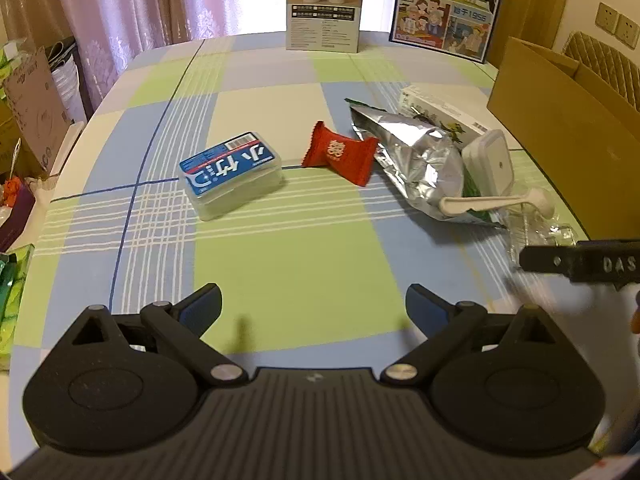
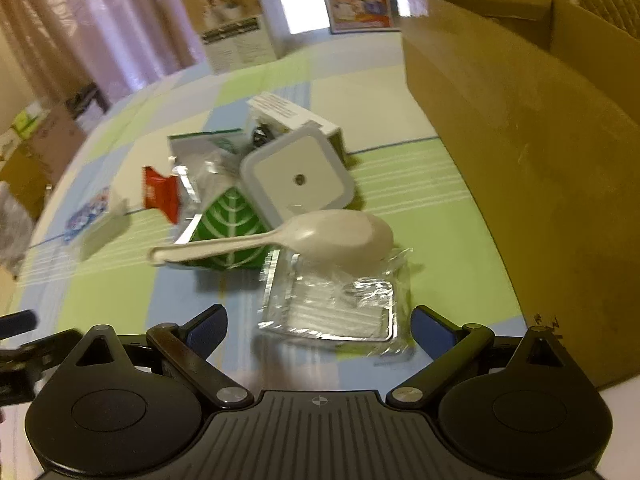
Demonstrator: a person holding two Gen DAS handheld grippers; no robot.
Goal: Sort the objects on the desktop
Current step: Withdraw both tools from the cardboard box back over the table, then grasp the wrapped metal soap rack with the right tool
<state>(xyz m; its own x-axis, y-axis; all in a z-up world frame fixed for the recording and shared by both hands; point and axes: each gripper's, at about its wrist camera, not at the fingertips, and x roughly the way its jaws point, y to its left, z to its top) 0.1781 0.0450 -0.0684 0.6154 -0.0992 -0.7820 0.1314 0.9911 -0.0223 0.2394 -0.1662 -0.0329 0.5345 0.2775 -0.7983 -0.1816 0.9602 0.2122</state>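
Blister tray (image 2: 332, 314), clear plastic w/ foil edge, lies on the checked cloth (image 1: 292, 264) right ahead of the right gripper (image 2: 319, 326), partly between its blue pads (image 2: 206, 326); pads not touching it, jaws spread wide, nothing pinched. White spoon (image 2: 280, 238) lies across the tray's far edge and a green leaf-print pouch (image 2: 230, 232). Square white lidded box (image 2: 298, 178) leans just behind the spoon, on a white carton (image 2: 288, 114); carton text too blurred to read.

Left gripper (image 1: 313, 308) also spread wide, empty, over bare cloth. Ahead of it, well apart: a clear case w/ blue label (image 1: 232, 174), big white Chinese characters and a barcode, seen upside down. Just right of the case, a red candy (image 1: 340, 152) w/ a double-happiness mark. Then the silver foil bag (image 1: 416, 152), touching the candy's right end.

Part of the right gripper shows at the left view's right edge, lettered "DAS".

Brown cardboard box (image 2: 520, 160) stands to the right of the pile. At the cloth's far edge: a white product box (image 1: 326, 4) and a blue cartoon-print box (image 1: 448, 4), where "1956" is readable.
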